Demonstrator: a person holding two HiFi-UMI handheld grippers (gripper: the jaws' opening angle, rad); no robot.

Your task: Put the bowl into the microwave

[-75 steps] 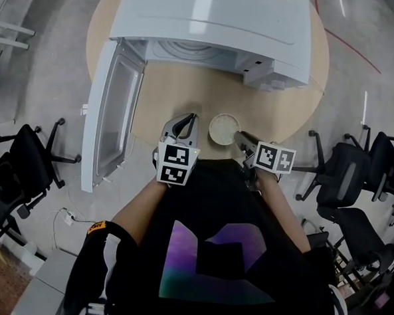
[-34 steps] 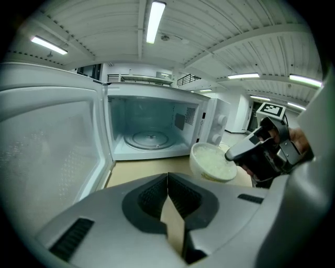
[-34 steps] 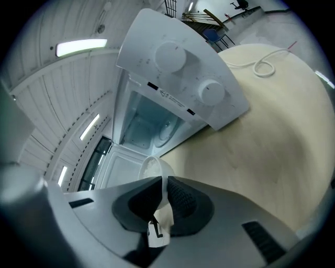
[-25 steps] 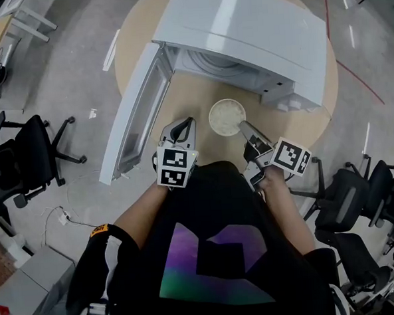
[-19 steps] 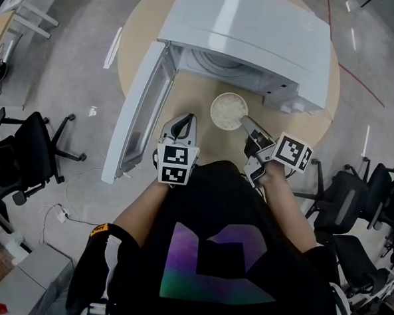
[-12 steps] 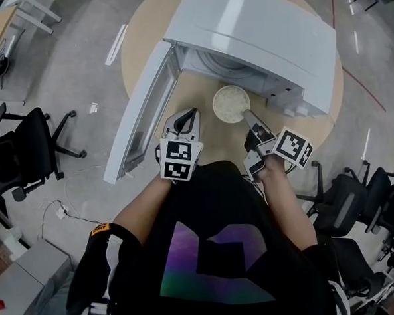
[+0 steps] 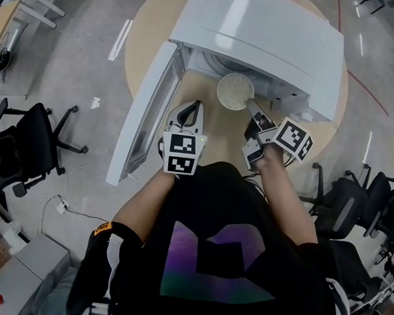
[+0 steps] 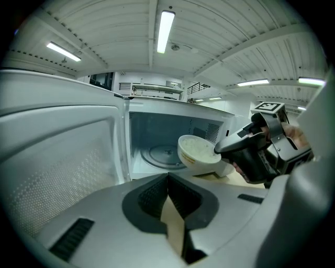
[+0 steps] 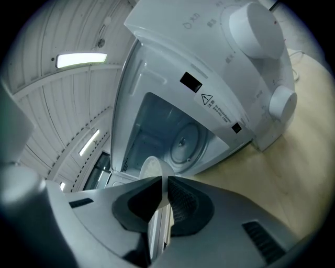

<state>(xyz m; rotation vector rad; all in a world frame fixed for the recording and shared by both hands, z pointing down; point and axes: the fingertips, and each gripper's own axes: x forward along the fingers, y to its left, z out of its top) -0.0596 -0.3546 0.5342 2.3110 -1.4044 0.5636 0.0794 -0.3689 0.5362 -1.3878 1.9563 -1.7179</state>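
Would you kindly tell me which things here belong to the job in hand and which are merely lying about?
Belonging to the job:
- white round bowl, gripped at its rim by the right tongs
- white microwave with its open door

Lying about:
- left tongs, shut on nothing
- black office chairs
- round wooden table, only bearing the microwave

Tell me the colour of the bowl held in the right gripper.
White. The bowl shows best in the left gripper view.
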